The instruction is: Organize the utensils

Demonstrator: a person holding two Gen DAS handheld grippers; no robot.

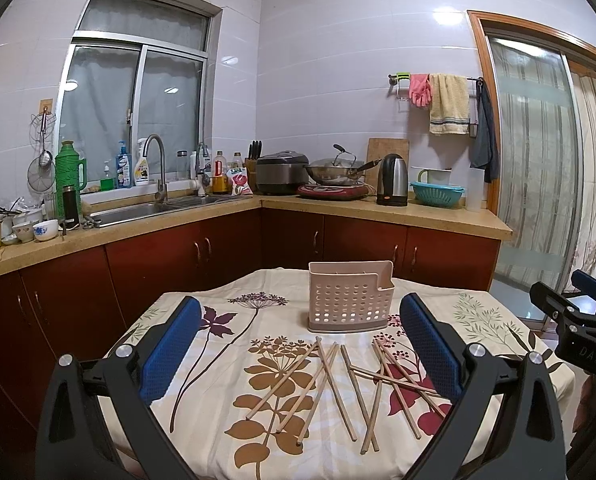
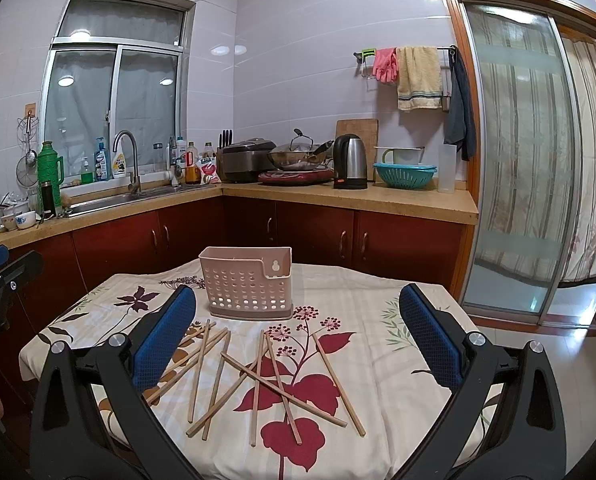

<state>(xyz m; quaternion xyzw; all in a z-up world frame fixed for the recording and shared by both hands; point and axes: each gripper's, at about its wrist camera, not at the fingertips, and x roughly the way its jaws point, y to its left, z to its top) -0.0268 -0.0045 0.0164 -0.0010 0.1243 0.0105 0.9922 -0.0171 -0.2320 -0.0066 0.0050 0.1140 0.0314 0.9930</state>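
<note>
Several wooden chopsticks [image 1: 340, 384] [image 2: 259, 376] lie scattered and crossed on a floral tablecloth. Behind them stands an upright pink perforated utensil holder [image 1: 350, 296] [image 2: 247, 282], and I see nothing sticking out of it. My left gripper [image 1: 302, 344] hovers above the chopsticks, open, its blue pads [image 1: 169, 348] wide apart with nothing between. My right gripper [image 2: 298, 336] is also open and empty above the pile. In the left wrist view the right gripper [image 1: 578, 320] shows at the right edge. In the right wrist view part of the left gripper [image 2: 1, 276] shows at the left edge.
The small table [image 1: 233, 420] [image 2: 398, 320] stands in front of an L-shaped kitchen counter [image 1: 378, 208] with red cabinets, a sink [image 1: 145, 208], a kettle [image 2: 352, 162] and a wok [image 2: 298, 158]. A sliding glass door [image 2: 514, 160] is to the right.
</note>
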